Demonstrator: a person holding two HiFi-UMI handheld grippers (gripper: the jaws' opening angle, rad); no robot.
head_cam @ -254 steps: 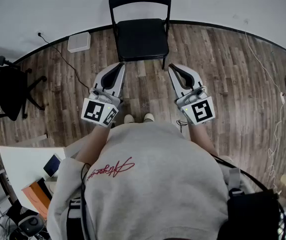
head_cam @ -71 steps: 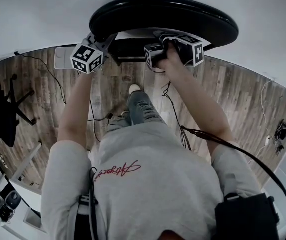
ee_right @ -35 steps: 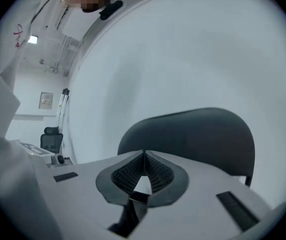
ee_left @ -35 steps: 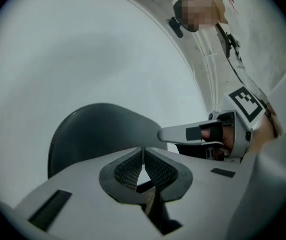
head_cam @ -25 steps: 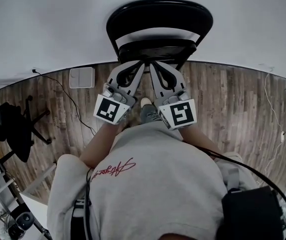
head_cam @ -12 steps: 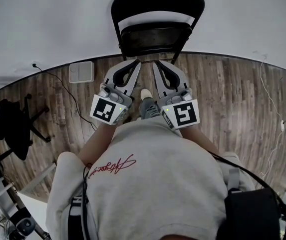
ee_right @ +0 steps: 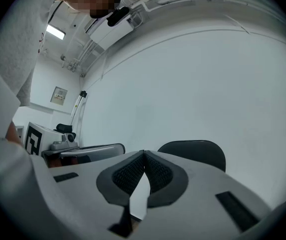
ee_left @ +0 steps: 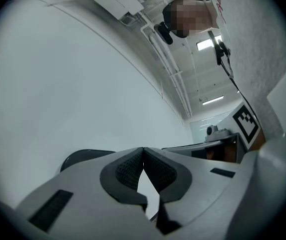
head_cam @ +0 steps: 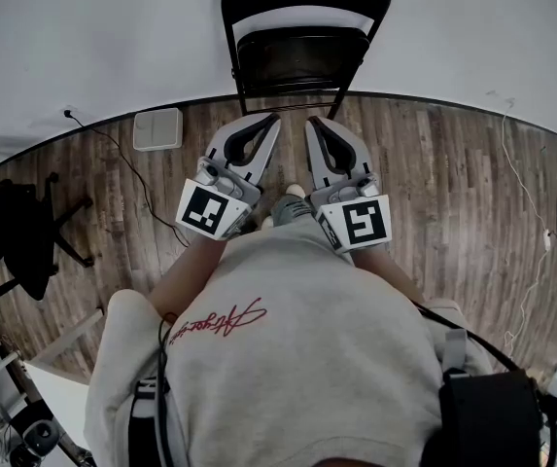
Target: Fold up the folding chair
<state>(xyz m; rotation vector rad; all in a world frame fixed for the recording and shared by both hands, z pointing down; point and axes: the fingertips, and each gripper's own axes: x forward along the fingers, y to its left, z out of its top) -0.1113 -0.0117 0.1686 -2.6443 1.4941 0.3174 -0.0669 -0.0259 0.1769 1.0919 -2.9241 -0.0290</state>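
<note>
The black folding chair (head_cam: 302, 58) stands against the white wall at the top of the head view, its seat tipped up close to the backrest. My left gripper (head_cam: 276, 117) and right gripper (head_cam: 309, 120) are side by side in front of the person's chest, a short way before the chair's legs and touching nothing. Both are shut and empty. In the left gripper view the left gripper (ee_left: 143, 149) has its pads together, with the chair's backrest (ee_left: 78, 159) behind them. The right gripper view shows the right gripper (ee_right: 143, 153) likewise shut, with the backrest (ee_right: 197, 151) beyond it.
A white box (head_cam: 156, 128) lies on the wooden floor by the wall, with a cable (head_cam: 113, 149) running from it. A black office chair (head_cam: 16, 232) stands at the far left. More cables (head_cam: 521, 193) trail along the right. One of the person's shoes (head_cam: 293, 200) shows between the grippers.
Both grippers have drawn back from the chair together, still shut. The chair now sits farther off at the top of the head view, with bare floor between it and the fingertips.
</note>
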